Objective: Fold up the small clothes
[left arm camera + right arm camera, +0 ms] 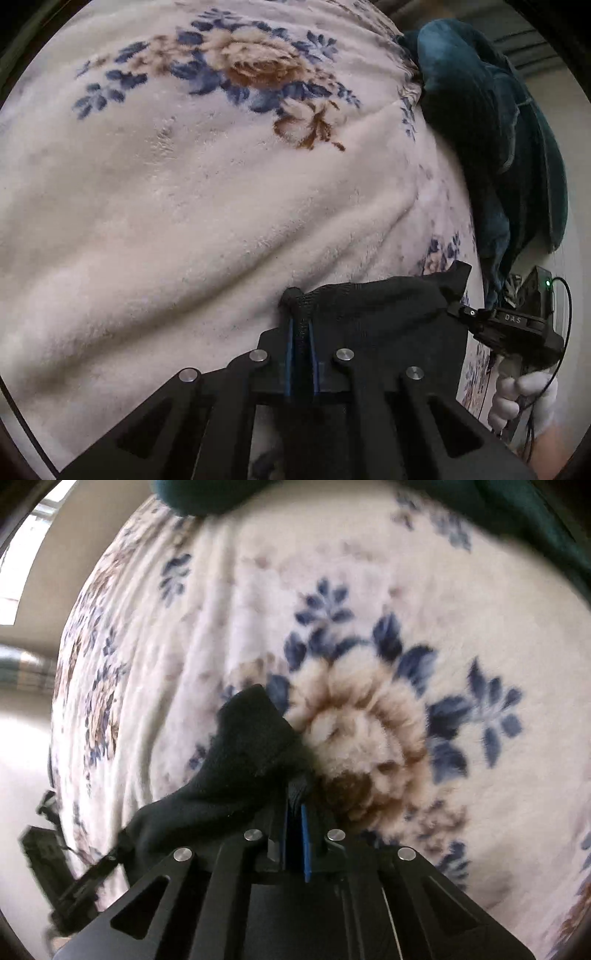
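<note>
A small black garment [380,314] hangs stretched between my two grippers above a white fleece blanket [184,206] with blue and brown flowers. My left gripper [301,325] is shut on one bunched edge of it. My right gripper [456,310] grips the other end at the right of the left wrist view. In the right wrist view, my right gripper [297,805] is shut on the black garment [236,771], which trails down left to my left gripper [118,849].
A dark teal cloth [491,129] lies bunched at the blanket's far right edge, also along the top of the right wrist view [517,513]. A gloved hand [524,398] holds the right gripper. Wall and floor show beyond the blanket [29,738].
</note>
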{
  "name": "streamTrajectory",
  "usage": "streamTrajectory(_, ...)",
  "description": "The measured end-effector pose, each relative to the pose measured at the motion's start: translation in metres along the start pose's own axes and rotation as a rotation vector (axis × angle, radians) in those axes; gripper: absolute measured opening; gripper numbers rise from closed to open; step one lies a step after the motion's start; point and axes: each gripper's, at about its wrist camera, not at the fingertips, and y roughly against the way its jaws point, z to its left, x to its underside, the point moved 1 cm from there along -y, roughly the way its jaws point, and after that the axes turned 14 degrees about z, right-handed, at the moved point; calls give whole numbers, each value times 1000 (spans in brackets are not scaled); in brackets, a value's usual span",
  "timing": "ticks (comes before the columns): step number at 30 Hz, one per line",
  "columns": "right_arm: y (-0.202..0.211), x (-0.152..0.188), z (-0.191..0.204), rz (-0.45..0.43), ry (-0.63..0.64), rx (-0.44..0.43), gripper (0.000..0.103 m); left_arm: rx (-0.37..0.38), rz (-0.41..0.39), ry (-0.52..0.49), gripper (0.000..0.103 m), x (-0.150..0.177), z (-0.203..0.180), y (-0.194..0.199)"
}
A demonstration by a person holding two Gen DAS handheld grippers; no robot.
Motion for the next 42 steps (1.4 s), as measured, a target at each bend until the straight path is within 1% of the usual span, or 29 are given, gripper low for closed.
streamTrajectory(2,-2,-1,5,19,20,14,7,38,24,-15,19,6,-3,7)
streamTrajectory(3,-3,1,10,34,40,22,7,38,39,-4,29,14,-3,13)
streamTrajectory(4,0,5,12,47,57,19,12,54,39,-4,35,25,-2,20)
streamTrajectory(5,5,12,15,51,78,14,26,75,51,-8,38,35,-3,23)
streamTrajectory(6,12,23,16,51,104,11,39,75,83,-7,39,48,-3,22)
streamTrajectory(7,16,33,17,55,117,6,59,81,102,-4,39,59,-3,20)
streamTrajectory(8,20,49,15,57,129,3,64,84,127,0,39,69,-3,16)
streamTrajectory(9,21,62,13,69,138,8,64,85,172,3,38,82,-4,6)
streamTrajectory(11,15,90,2,121,125,8,64,104,190,-14,36,101,-10,-5)
streamTrajectory(12,7,105,-8,166,99,-10,64,75,167,-35,20,110,-15,-9)
streamTrajectory(13,-2,120,-19,211,70,-33,64,55,146,-52,14,114,-18,-9)
streamTrajectory(15,-27,143,-34,269,21,-52,64,28,98,-66,9,116,-15,-3)
streamTrajectory(16,-32,151,-40,245,11,-53,63,10,87,-58,7,114,-10,0)
streamTrajectory(17,-32,157,-46,204,-6,-58,51,14,84,-41,6,109,-2,2)
streamTrajectory(18,-32,160,-52,182,-41,-72,41,20,78,-27,6,106,6,5)
streamTrajectory(19,-33,162,-57,176,-83,-92,35,25,84,-21,7,105,9,6)
streamTrajectory(20,-34,162,-59,167,-110,-102,34,30,98,-25,7,104,8,6)
streamTrajectory(22,-34,162,-52,161,-95,-62,34,72,121,-40,12,108,2,13)
streamTrajectory(23,-33,164,-48,163,-73,-40,34,69,144,-39,16,113,1,17)
streamTrajectory(24,-30,165,-45,171,-57,-36,36,71,159,-45,25,119,1,19)
streamTrajectory(26,-22,171,-41,185,-53,-64,41,85,179,-54,36,141,-3,25)
streamTrajectory(27,-17,177,-42,193,-47,-82,44,84,199,-53,39,152,-6,21)
streamTrajectory(29,-8,194,-50,225,-50,-113,61,65,235,-45,39,176,-6,18)
streamTrajectory(32,2,241,-63,283,-51,-115,62,28,275,-27,39,224,-6,17)
streamTrajectory(35,1,296,-80,345,-55,-38,65,-9,328,-9,39,275,-6,12)
streamTrajectory(36,-5,318,-86,383,-63,-17,65,-15,361,4,39,293,-3,7)
streamTrajectory(39,-22,374,-107,478,-114,1,65,-31,441,39,39,332,2,-10)
streamTrajectory(40,-27,388,-113,499,-135,7,65,-63,461,32,39,343,3,-14)
streamTrajectory(42,-35,413,-122,525,-173,22,65,-85,493,22,39,361,6,-19)
